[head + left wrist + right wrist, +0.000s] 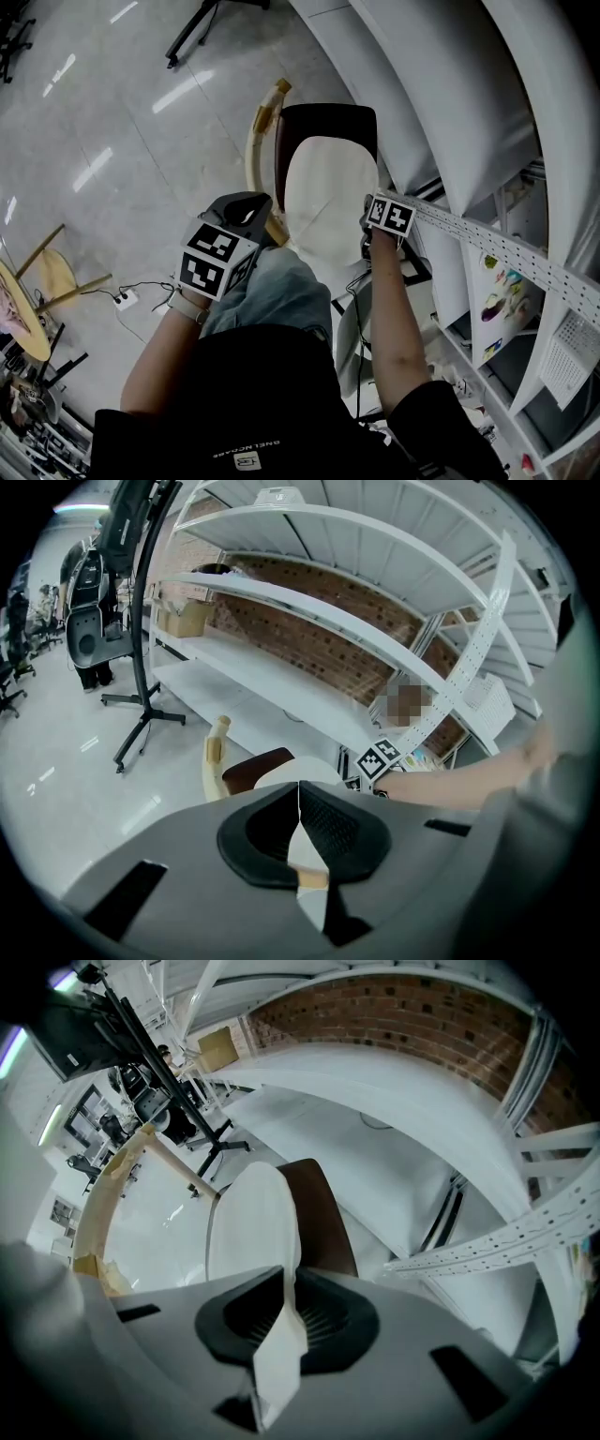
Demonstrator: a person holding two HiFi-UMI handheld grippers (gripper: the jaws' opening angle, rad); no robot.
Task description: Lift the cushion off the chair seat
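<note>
Hands are working in the head view from both sides of a cream, oval, padded cushion [328,187], which is lying over the dark brown chair seat [328,117] beside a curved pale wooden backrest [262,131]. The left gripper [267,225] is holding the cushion's near left edge and the right gripper [367,227] its near right edge. In the left gripper view, the left gripper [300,832] is pressing its jaws together on a thin cream fold of the cushion [291,772], with the chair seat [248,769] showing behind. In the right gripper view, the right gripper [281,1321] is likewise clamping the cushion [253,1222] by its rim. The cushion is slanting up toward the jaws, its far end over the chair seat [323,1213]; whether that end is touching cannot be told. To finish the lift well, both grippers probably need to be rising together and evenly, keeping a firm pinch so the thin edge is not slipping out, and steering clear of the backrest. The gripper cubes are showing only black-and-white square markers. The dark shirt [246,459] is carrying small upside-down print that is not reading clearly.
</note>
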